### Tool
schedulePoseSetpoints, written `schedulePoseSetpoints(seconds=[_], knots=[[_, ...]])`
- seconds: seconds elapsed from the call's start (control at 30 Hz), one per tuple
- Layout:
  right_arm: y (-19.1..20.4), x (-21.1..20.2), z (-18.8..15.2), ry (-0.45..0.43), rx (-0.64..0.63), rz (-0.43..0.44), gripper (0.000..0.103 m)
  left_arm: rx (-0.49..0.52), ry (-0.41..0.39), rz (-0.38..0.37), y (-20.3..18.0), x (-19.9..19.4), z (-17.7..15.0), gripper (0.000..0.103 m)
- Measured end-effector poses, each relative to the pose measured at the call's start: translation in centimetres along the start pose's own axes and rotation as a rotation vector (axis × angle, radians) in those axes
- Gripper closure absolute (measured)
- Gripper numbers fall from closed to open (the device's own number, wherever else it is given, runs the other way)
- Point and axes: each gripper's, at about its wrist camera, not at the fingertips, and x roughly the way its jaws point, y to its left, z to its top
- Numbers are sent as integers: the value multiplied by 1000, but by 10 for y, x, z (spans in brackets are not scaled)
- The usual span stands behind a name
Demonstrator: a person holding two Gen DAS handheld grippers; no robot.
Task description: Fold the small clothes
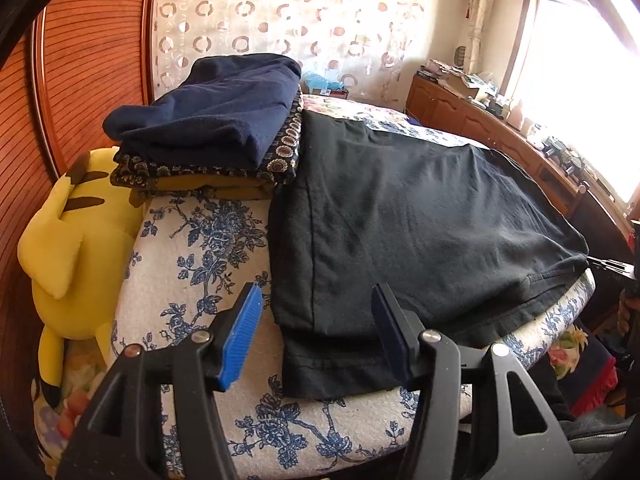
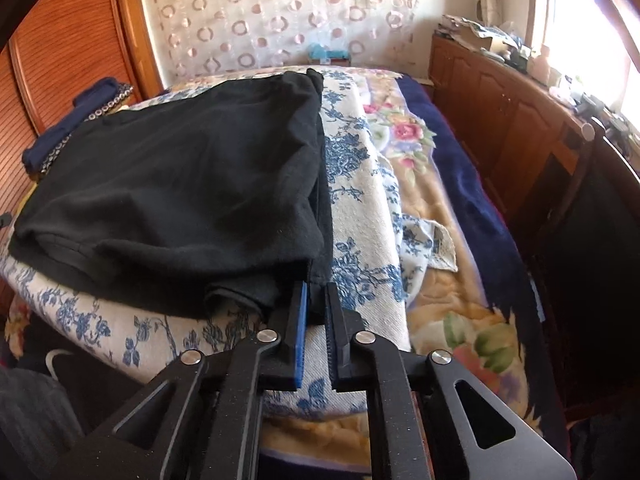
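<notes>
A black garment [image 1: 420, 216] lies partly folded on a white cushion with blue flowers [image 1: 200, 248]. My left gripper [image 1: 316, 304] is open, its blue pads on either side of the garment's near left corner, just above it. In the right wrist view the same black garment [image 2: 180, 184] lies on the cushion [image 2: 360, 208]. My right gripper [image 2: 316, 292] is nearly shut, with the garment's near right edge pinched between its pads.
A stack of folded clothes [image 1: 212, 128] with a navy piece on top sits at the back left. A yellow plush toy [image 1: 72, 240] lies at the left against a wooden headboard [image 1: 80, 60]. A wooden cabinet [image 2: 520, 120] stands at the right under a window.
</notes>
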Motion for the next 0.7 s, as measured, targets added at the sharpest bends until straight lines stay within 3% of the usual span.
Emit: schedulePoseSetpoints(seconds=[0.13, 0.5, 0.6, 0.67, 0.7], knots=[[-9, -16, -2, -38, 17, -58, 99, -1, 10, 17, 0, 4, 0, 47], [-12, -31, 6, -116, 39, -72, 95, 10, 26, 45, 0, 8, -3, 47], [-5, -36, 12, -143, 14, -101, 84, 7, 27, 45, 1, 9, -4, 47], [3, -41, 17, -171, -4, -77, 76, 7, 29, 48, 1, 9, -4, 47], [8, -42, 19, -179, -13, -69, 66, 6, 30, 48, 2, 10, -5, 47]])
